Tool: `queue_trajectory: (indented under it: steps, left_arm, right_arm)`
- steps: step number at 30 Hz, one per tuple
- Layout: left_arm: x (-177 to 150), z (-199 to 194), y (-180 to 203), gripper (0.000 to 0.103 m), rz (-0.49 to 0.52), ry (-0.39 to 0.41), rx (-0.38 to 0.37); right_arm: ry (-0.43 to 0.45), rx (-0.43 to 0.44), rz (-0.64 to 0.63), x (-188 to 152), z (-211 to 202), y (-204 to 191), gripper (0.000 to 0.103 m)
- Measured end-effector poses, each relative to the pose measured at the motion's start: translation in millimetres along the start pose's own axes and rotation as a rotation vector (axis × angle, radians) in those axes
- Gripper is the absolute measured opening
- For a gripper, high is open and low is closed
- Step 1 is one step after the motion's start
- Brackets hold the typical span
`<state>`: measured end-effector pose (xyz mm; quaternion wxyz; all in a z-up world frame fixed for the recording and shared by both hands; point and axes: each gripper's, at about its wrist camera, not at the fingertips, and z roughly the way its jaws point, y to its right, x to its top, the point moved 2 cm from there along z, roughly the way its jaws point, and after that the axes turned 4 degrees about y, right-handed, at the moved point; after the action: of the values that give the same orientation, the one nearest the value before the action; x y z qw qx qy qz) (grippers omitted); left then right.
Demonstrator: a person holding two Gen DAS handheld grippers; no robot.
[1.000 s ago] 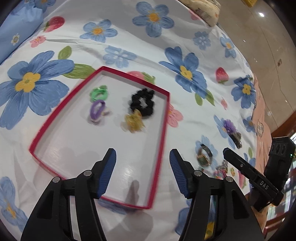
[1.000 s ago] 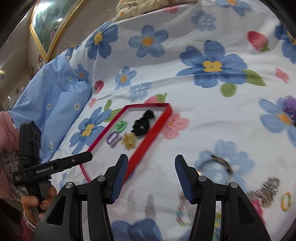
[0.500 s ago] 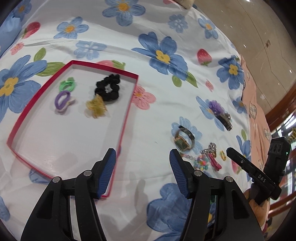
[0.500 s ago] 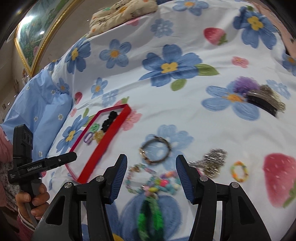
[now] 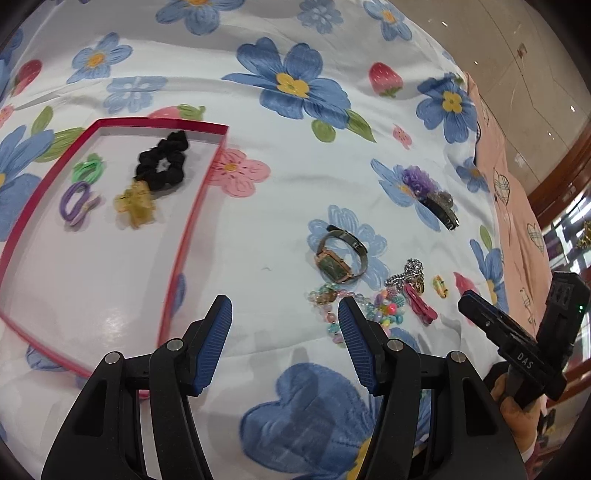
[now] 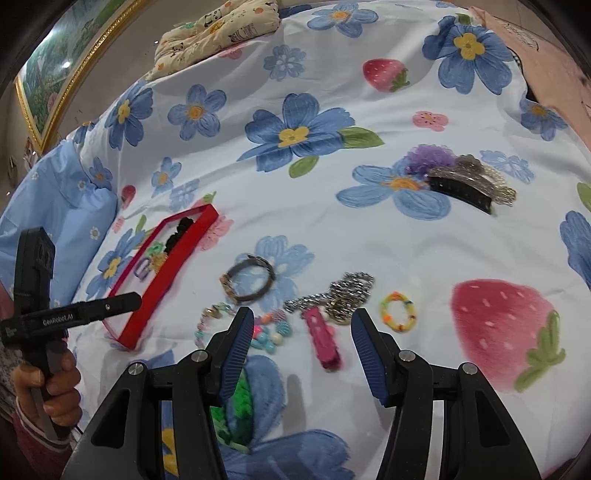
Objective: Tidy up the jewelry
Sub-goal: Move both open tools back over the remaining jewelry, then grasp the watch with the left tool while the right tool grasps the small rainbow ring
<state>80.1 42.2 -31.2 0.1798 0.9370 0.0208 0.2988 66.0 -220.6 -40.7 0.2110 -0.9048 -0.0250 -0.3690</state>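
A red-rimmed shallow box [image 5: 192, 218] [image 6: 173, 266] lies on the flowered bedspread and holds a black scrunchie [image 5: 162, 162], a yellow claw clip [image 5: 136, 206], and green and purple hair ties. Right of it lie a wristwatch [image 5: 340, 254] [image 6: 249, 282], a beaded bracelet [image 5: 332, 306] [image 6: 266, 332], a pink hair clip [image 6: 323, 339], a silver chain [image 6: 332, 295] and a small rainbow ring [image 6: 398, 312]. My left gripper [image 5: 284, 317] hovers open between box and watch, nothing in it. My right gripper [image 6: 303, 332] hovers open just above the pink clip, not touching it.
A purple scrunchie with a black and glitter hair clip [image 6: 461, 184] lies farther right. A green scrunchie [image 6: 236, 406] sits under my right gripper's left finger. A cream pillow [image 6: 218, 26] rests at the far end, a blue pillow [image 6: 55, 199] at left. Pink cloth [image 5: 517, 206] borders the right edge.
Both grippers have swept right, away from the red box, over to the loose jewelry. The box slid left in both views; watch, beads and pink clip came into view.
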Motion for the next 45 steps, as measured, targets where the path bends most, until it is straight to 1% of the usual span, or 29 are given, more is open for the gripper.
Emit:
queue_trajectory:
  steps: [8,14,19,29,30,31,32,34,35,36,38,39,40,41,43,45]
  left_arm:
    - [0.9,17.9,19.0,0.059,0.034,-0.036,-0.005]
    - [8.8,34.7,29.1,0.059,0.058,-0.06,-0.004]
    - [15.7,54.6,36.6,0.059,0.076,-0.088,-0.002]
    - [24.6,90.2,38.3,0.059,0.062,-0.142,0.016]
    - [24.8,93.0,39.6,0.057,0.071,-0.144,0.02]
    - [24.1,96.2,40.8,0.051,0.078,-0.149,0.023]
    - [23.7,98.6,41.2,0.048,0.082,-0.155,0.019]
    - [22.5,101.7,42.7,0.038,0.092,-0.161,0.008]
    - [22.8,102.2,44.2,0.035,0.1,-0.16,0.004]
    - [22.7,102.5,45.3,0.028,0.108,-0.16,0.003]
    - [22.7,102.2,46.4,0.026,0.122,-0.156,0.002]
    - [22.7,102.1,47.0,0.022,0.127,-0.153,0.0]
    - [22.6,102.1,47.2,0.017,0.128,-0.153,-0.005]
    - [22.2,101.6,46.7,0.016,0.129,-0.153,-0.009]
    - [22.1,101.0,46.0,0.012,0.134,-0.15,-0.011]
    - [21.7,100.4,46.4,0.009,0.137,-0.147,-0.014]
  right_arm:
    - [0.002,-0.06,-0.012,-4.9,-3.1,16.6,0.057]
    - [0.0,-0.109,0.006,-3.3,-0.8,34.4,0.057]
    - [-0.009,-0.128,0.014,-0.2,5.3,44.2,0.057]
    - [-0.042,-0.159,0.019,3.8,21.8,53.8,0.056]
    - [-0.047,-0.161,0.018,3.6,24.0,54.5,0.055]
    - [-0.051,-0.164,0.016,3.3,26.3,55.2,0.055]
    - [-0.056,-0.169,0.014,2.9,28.7,56.0,0.054]
    - [-0.067,-0.18,0.01,1.3,33.0,57.3,0.042]
    - [-0.076,-0.19,0.005,-0.8,35.8,57.9,0.039]
    - [-0.083,-0.196,0.001,-2.0,37.7,58.0,0.034]
    - [-0.087,-0.201,-0.006,-4.7,39.2,58.0,0.026]
    - [-0.084,-0.206,-0.009,-5.2,38.8,57.9,0.019]
    - [-0.083,-0.209,-0.01,-5.0,38.3,57.9,0.015]
    - [-0.08,-0.204,-0.007,-4.5,37.4,58.2,0.014]
    - [-0.076,-0.201,-0.006,-3.9,36.3,58.7,0.004]
    - [-0.069,-0.19,0.002,-3.4,34.6,59.0,0.004]
